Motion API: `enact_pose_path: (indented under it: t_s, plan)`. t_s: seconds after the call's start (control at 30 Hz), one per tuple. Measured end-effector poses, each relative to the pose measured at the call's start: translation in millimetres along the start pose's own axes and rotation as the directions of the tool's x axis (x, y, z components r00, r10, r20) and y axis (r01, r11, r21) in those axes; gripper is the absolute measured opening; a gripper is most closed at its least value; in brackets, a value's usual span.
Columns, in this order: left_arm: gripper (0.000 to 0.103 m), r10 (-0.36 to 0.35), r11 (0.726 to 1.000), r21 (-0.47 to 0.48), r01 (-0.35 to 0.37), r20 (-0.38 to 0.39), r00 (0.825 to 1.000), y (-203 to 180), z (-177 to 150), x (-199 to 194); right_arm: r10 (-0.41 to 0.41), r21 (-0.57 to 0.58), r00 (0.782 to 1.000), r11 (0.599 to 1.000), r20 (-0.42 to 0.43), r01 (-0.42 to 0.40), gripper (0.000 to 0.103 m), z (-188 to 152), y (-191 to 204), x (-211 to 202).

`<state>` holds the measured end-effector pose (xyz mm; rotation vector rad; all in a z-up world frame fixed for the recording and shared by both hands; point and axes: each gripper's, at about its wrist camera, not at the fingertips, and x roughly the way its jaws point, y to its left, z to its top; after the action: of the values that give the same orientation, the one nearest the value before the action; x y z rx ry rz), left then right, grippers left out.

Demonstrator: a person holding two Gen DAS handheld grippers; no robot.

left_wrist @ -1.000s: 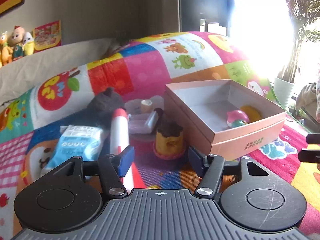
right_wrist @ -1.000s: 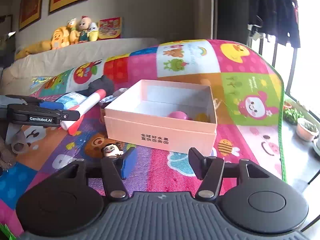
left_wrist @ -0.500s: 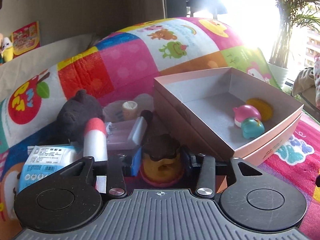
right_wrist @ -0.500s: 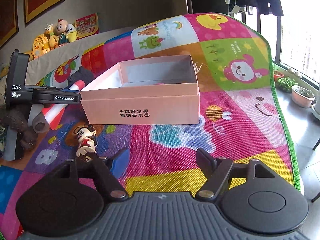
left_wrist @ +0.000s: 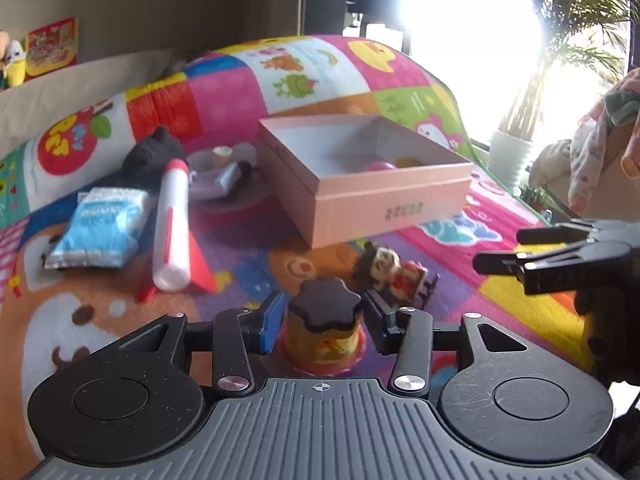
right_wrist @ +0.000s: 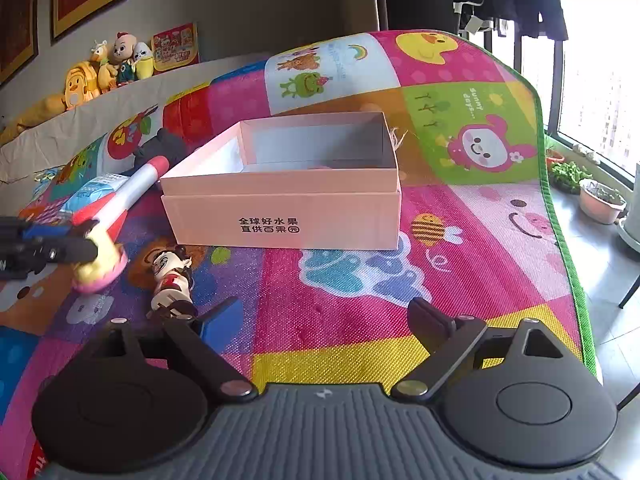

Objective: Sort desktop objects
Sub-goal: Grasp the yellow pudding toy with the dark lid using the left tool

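My left gripper [left_wrist: 323, 326] is shut on a yellow pudding toy [left_wrist: 322, 336] with a dark top, held above the mat; the toy also shows in the right wrist view [right_wrist: 98, 266]. The pink box [left_wrist: 372, 196] stands open behind it, with a pink toy [left_wrist: 378, 167] and a yellow one inside. A small doll figure [left_wrist: 394, 270] lies on the mat just in front of the box, and shows in the right wrist view [right_wrist: 172, 276]. My right gripper [right_wrist: 320, 322] is open and empty, low over the mat in front of the box [right_wrist: 288, 216].
Left of the box lie a white and red marker [left_wrist: 172, 228], a blue tissue pack [left_wrist: 100, 228], a dark plush [left_wrist: 150, 158] and a clear packet [left_wrist: 216, 182]. The colourful mat [right_wrist: 460, 240] ends at a green edge on the right, with floor and plant pots beyond.
My left gripper closed on the pudding toy and pulled back with it, away from the marker and box. My right gripper drew back from the box and opened wider.
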<state>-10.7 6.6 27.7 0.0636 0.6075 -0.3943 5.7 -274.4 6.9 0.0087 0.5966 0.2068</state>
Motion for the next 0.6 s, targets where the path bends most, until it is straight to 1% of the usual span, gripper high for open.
enact_pose_path:
  t_s: [0.07, 0.13, 0.2, 0.27, 0.3, 0.33, 0.43, 0.5, 0.57, 0.6]
  plan:
    - [0.054, 0.013, 1.000, -0.009, -0.013, -0.012, 1.000, -2, -8, 1, -0.009, 0.003, 1.000, 1.000, -0.005, 0.009, 0.096, 0, 1, 0]
    - [0.065, 0.020, 0.999, -0.034, -0.022, -0.031, 0.999, 2, -14, 5, -0.012, 0.007, 1.000, 1.000, -0.017, 0.012, 0.098, 1, 0, 2]
    - [0.072, 0.034, 0.998, -0.052, -0.036, -0.050, 0.998, 5, -18, 8, -0.017, 0.017, 0.999, 1.000, -0.032, 0.018, 0.098, 1, -1, 4]
    - [0.076, 0.029, 0.998, -0.059, -0.031, -0.045, 0.999, 6, -18, 8, -0.018, 0.028, 0.999, 0.999, -0.044, 0.020, 0.098, 1, -3, 6]
    - [0.084, 0.030, 0.998, -0.061, -0.033, -0.044, 0.999, 7, -18, 7, -0.019, 0.031, 0.999, 0.999, -0.047, 0.020, 0.098, 1, -3, 7]
    - [0.089, 0.037, 0.997, -0.063, -0.039, -0.044, 0.998, 7, -19, 7, -0.019, 0.031, 0.999, 0.999, -0.049, 0.021, 0.098, 1, -3, 7]
    - [0.092, 0.038, 0.996, -0.074, -0.042, -0.054, 0.998, 8, -19, 8, -0.024, 0.022, 0.999, 0.999, -0.048, 0.025, 0.098, 0, -1, 7]
    - [0.094, 0.038, 0.996, -0.081, -0.043, -0.058, 0.998, 9, -19, 8, -0.025, -0.011, 0.999, 1.000, -0.042, 0.025, 0.098, 1, 4, 6]
    - [0.095, 0.038, 0.996, -0.079, -0.043, -0.061, 0.997, 8, -19, 9, 0.011, -0.069, 0.999, 0.998, -0.035, -0.013, 0.097, 2, 14, 4]
    - [0.095, 0.040, 0.996, -0.076, -0.044, -0.062, 0.997, 7, -19, 9, 0.051, -0.094, 0.998, 0.994, -0.033, -0.054, 0.094, 3, 21, 3]
